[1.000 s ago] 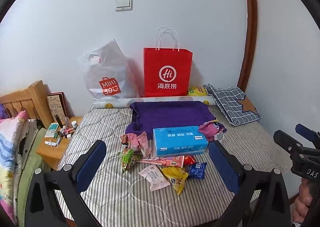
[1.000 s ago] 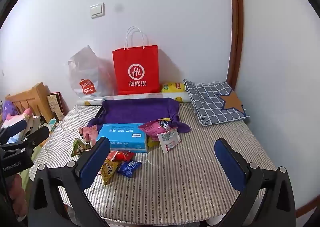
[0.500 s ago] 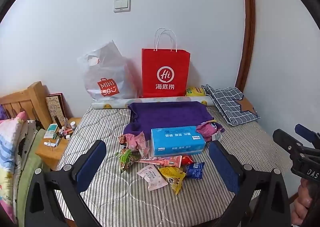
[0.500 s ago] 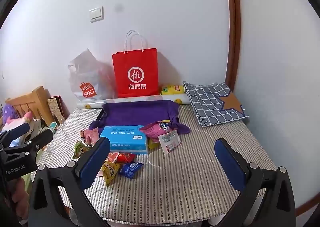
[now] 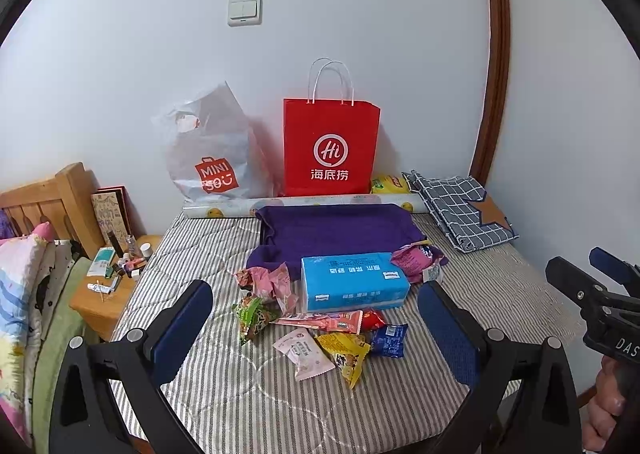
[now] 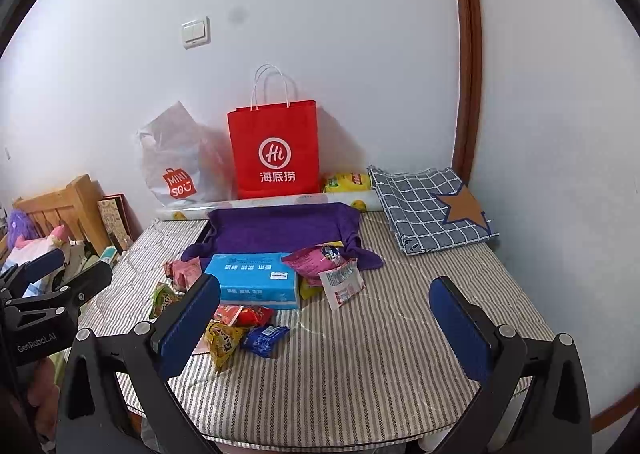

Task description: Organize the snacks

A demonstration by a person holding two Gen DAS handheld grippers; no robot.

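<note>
Nothing is sorted yet, by my reckoning. Both tongs, left tongs (image 5: 316,328) and right tongs (image 6: 326,312), hang apart and empty over the mattress (image 6: 360,374). The snack packets (image 5: 340,338) lie scattered in front of and beside the blue tissue box (image 5: 354,280); behind it, the red bag (image 5: 331,146) stands.

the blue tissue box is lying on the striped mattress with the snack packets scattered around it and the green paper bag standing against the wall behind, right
Not quite: the paper bag against the wall is red, not green, as the left wrist view shows. The rest holds: the blue tissue box lies on the striped mattress with snack packets scattered around it.
</note>
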